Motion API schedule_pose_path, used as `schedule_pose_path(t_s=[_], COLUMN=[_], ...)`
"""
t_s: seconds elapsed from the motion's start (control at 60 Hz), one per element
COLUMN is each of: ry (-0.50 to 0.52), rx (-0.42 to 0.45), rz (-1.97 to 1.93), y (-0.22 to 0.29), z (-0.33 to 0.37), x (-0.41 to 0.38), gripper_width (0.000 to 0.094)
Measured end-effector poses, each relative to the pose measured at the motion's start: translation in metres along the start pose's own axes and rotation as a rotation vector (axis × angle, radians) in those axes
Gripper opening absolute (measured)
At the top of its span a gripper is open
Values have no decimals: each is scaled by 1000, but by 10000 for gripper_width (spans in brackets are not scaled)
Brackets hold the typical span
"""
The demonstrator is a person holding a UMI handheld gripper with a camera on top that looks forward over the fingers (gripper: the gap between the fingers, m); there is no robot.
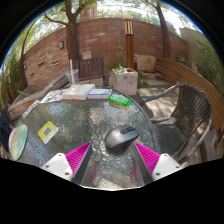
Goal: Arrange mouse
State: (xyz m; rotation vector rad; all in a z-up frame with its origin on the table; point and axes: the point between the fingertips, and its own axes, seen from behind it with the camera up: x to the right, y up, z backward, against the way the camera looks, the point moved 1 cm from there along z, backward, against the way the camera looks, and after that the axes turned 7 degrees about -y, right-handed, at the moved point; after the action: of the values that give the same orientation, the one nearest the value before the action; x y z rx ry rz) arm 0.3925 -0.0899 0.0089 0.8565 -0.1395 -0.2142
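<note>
The dark grey rounded plastic mouse (121, 138) sits low in the frame's centre on the round glass-topped counter (75, 140), just ahead of the released jaws of the gripper (113, 157). Closing off-centre could skid it across the slick glass.

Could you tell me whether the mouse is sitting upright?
Upright: the mouse rests on the table, rounded back up, between the open claw.

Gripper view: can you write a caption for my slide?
Open gripper hovering near a black computer mouse on a glass patio table.
</note>
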Motion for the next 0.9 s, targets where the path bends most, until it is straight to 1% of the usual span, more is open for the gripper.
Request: schedule_pose_path(t_s=[0.183, 0.267, 0.3, 0.333, 0.383, 0.4, 0.417, 0.45, 0.5, 0.617, 0.7, 0.783, 0.833, 0.9], ry=[9, -2, -22, -48, -97, -95, -91, -85, -93, -119, -164, -214, -240, -221], rx=[2, 0, -5, -11, -6, 0, 5, 7, 8, -1, 5, 58, 134, 252], rz=[-37, -47, -40, -26, 10, 14, 14, 11, 17, 16, 4, -15, -47, -77], y=[27, 38, 38, 39, 41, 42, 44, 44, 44, 44, 47, 73, 104, 153], z=[-44, -60, -65, -69, -74, -74, -75, -74, -74, -72, -62, -34, -2, 53], x=[-6, -11, -11, -8, -3, -5, -8, -8, -7, -4, 4, 10, 5, -24], gripper_width=[859, 820, 778, 709, 586, 557, 504, 496, 445, 369, 353, 353, 351, 351])
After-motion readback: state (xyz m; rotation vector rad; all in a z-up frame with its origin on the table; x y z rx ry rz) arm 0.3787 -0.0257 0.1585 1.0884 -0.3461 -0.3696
